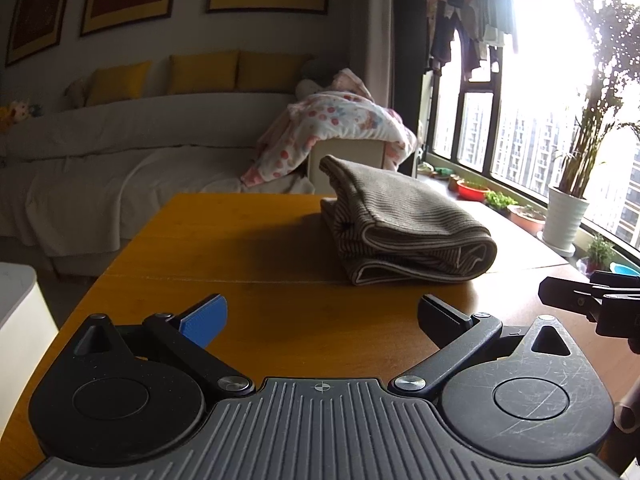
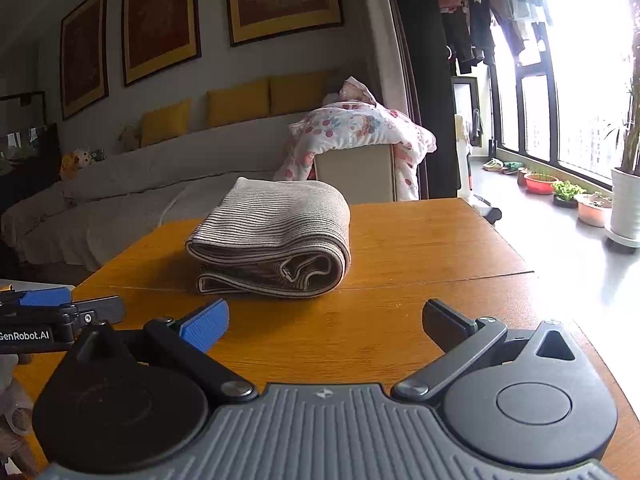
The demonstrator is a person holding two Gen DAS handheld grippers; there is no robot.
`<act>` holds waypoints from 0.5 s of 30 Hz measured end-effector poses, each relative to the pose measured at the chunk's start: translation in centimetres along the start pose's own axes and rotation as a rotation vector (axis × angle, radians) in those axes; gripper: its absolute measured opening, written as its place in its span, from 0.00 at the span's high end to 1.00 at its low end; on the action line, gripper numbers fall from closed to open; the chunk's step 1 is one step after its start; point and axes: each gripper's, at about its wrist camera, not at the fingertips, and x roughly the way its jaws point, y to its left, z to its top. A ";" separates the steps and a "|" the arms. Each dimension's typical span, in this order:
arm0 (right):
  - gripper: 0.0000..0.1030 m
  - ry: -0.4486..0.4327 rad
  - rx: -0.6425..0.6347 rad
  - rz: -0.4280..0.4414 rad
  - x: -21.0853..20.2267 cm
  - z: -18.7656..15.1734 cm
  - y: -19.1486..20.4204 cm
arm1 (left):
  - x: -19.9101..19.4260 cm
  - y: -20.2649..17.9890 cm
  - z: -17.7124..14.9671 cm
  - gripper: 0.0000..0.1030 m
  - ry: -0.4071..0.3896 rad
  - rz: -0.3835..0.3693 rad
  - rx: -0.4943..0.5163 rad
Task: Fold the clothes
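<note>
A brown striped knit garment (image 1: 404,220) lies folded into a thick bundle on the orange wooden table (image 1: 248,256); the right wrist view shows the garment (image 2: 272,236) ahead and a little left. My left gripper (image 1: 322,318) is open and empty, low over the table, short of the bundle and to its left. My right gripper (image 2: 326,320) is also open and empty, apart from the bundle's near edge. The right gripper's black tip (image 1: 580,300) shows at the right edge of the left wrist view, and the left gripper's side (image 2: 60,312) appears at the left of the right wrist view.
A grey sofa (image 1: 120,136) with yellow cushions stands behind the table, a floral blanket (image 1: 340,124) draped over a box at its end. Potted plants (image 2: 596,204) line the floor by the window on the right. The table's right edge (image 2: 516,248) drops to the floor.
</note>
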 end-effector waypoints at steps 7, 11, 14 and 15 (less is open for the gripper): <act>0.00 -0.002 0.001 0.000 -0.1 0.0 0.0 | 0.1 0.0 -0.1 0.00 -0.002 0.002 -0.001; 0.00 -0.003 0.000 0.000 -0.1 -0.1 0.1 | 0.1 0.0 0.0 0.00 -0.003 0.003 -0.002; 0.00 -0.004 0.000 0.000 -0.1 -0.1 0.1 | 0.2 -0.1 0.0 0.00 -0.003 0.002 -0.004; 0.00 -0.004 0.000 0.000 -0.1 -0.1 0.1 | 0.2 -0.1 0.0 0.00 -0.002 0.002 -0.004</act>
